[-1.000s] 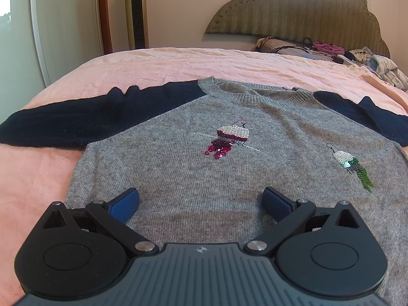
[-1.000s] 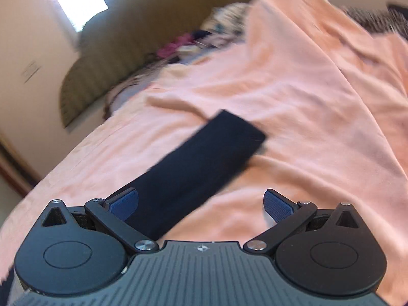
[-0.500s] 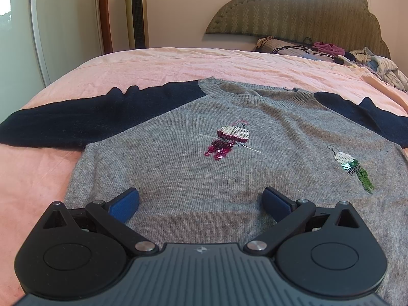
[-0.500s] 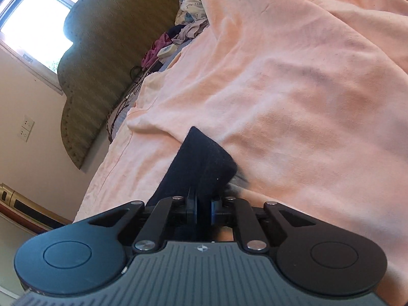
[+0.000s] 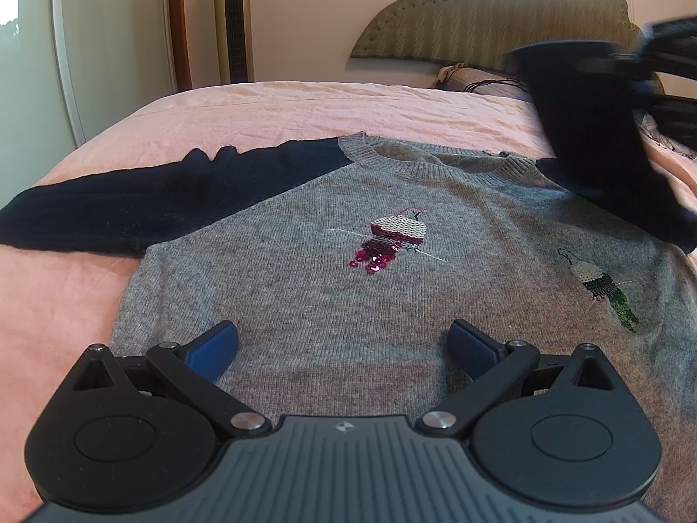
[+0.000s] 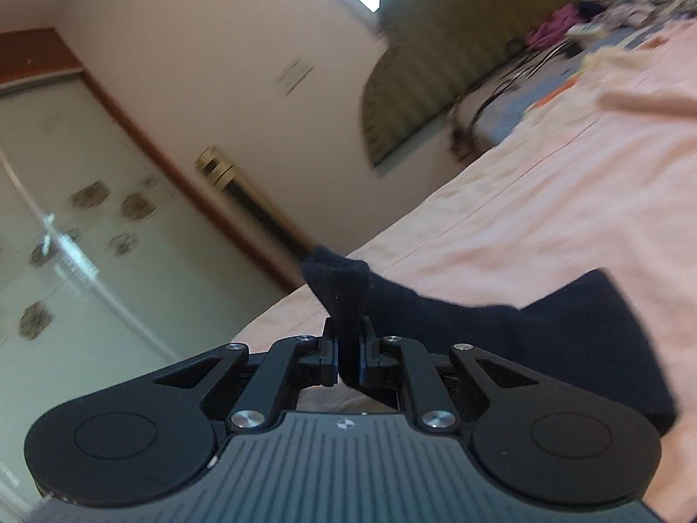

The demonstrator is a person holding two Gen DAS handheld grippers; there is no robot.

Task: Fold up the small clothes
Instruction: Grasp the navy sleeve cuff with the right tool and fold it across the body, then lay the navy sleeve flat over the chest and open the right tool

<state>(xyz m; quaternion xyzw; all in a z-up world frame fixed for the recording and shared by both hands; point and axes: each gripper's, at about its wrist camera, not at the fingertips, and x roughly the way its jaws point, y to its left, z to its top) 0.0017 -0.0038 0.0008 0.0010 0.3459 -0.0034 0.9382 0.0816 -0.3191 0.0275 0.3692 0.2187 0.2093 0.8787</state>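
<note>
Spread flat and face up across the pink, lightly creased bedsheet (image 5: 270, 109): a small grey knitted sweater with navy sleeves (image 5: 348, 305), neck toward the padded olive headboard (image 5: 501, 13), hem toward the near edge of the bed. Laid out that way, presumably, so each sleeve can be brought in over the chest first.

Clamped nearly shut on the cuff of the sweater's right navy sleeve (image 6: 344, 287): the right gripper (image 6: 348, 355), jaws just closed on it, a bunched tuft of soft dark knit poking out past the pads. Lifted clear of the sheet, the rest of that sleeve trailing back in a limp fold; seen from the left wrist as a dark blurred band hanging over the sweater's right shoulder.

Wide open and empty: the left gripper (image 5: 344, 344), low over the hem, its blue fingertips (image 5: 213, 348) apart over the grey wool; whether touching it cannot be told. Probably there to steady the body against the pull.

Left navy sleeve (image 5: 130, 209) outstretched toward the bed's left edge. Fine fuzzy knit, ribbed collar, and two sequinned birds, one pink and silver (image 5: 392, 239), one green (image 5: 605, 287).
</note>
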